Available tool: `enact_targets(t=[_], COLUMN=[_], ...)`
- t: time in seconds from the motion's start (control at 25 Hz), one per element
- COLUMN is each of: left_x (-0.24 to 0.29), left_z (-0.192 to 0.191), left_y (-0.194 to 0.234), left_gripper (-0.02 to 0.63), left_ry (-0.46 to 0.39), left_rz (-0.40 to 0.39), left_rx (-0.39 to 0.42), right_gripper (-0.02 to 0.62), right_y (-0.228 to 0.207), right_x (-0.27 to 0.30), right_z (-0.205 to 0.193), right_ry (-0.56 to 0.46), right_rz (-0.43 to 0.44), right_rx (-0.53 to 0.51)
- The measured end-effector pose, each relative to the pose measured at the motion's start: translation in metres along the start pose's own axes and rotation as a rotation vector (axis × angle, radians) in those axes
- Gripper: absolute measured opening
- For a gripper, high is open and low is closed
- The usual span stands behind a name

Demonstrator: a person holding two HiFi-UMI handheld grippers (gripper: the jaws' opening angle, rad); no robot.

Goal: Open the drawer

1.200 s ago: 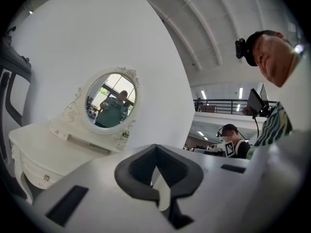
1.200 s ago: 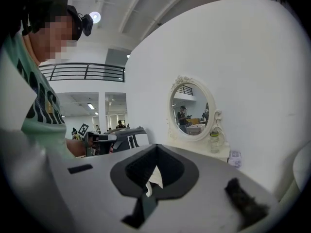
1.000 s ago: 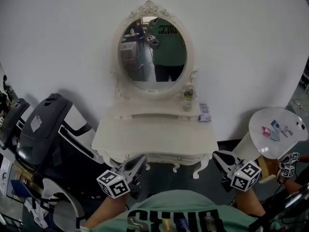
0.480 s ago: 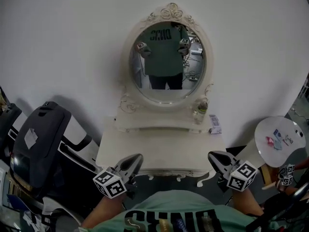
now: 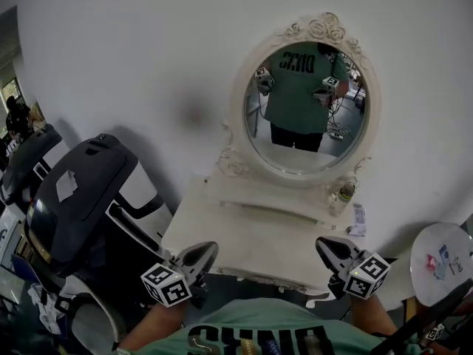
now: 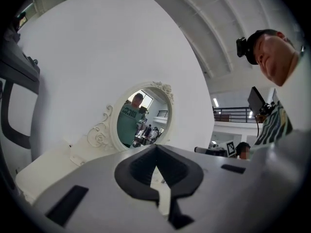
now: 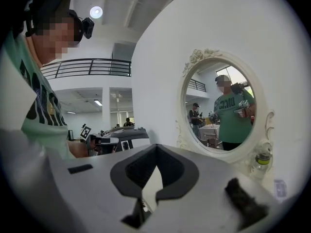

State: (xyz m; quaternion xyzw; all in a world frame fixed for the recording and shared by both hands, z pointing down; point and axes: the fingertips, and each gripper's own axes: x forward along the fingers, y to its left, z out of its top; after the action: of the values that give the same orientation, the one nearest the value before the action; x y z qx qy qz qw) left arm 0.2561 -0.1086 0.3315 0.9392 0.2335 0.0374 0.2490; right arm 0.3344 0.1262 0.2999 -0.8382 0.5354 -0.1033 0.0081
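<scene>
Left gripper [image 5: 209, 248] and right gripper [image 5: 322, 244] are both closed, empty — the dressing table [image 5: 244, 239] fronts the person, lengthwise across.

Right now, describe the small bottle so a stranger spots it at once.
Find the white dressing table with the oval mirror. On its raised shelf, at the mirror's lower right, stands the bottle: upright, unlike the flat packet beside it.

Big indoor work hall: high ceiling [image 7: 121, 4] with lamp [image 7: 96, 12], balcony railing [image 7: 87, 64], dressing table [image 5: 251, 242] set against bare white wall [image 5: 133, 58].
</scene>
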Motion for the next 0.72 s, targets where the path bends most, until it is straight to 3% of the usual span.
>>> enact_targets(t=[0.28,0.44,0.72], left_x=[0.035,0.058,0.074], left_z=[-0.005,-0.023,-0.045], left_y=[-0.011,-0.020,-0.035], left_gripper=[0.008,0.008,0.008], left_ry=[-0.062,-0.047,-0.049], left_rz=[0.213,0.326,0.509], left_rx=[0.036,0.034,0.017], right_gripper=[0.005,0.005,0.005], right_y=[-0.059,-0.089,-0.094], right_x=[0.040,0.058,0.094], right_z=[-0.001,0.006,-0.023], right_ry=[0.021,0.018,0.070], right_rz=[0.257,0.380,0.620], right_rx=[-0.005,-0.039,-0.011])
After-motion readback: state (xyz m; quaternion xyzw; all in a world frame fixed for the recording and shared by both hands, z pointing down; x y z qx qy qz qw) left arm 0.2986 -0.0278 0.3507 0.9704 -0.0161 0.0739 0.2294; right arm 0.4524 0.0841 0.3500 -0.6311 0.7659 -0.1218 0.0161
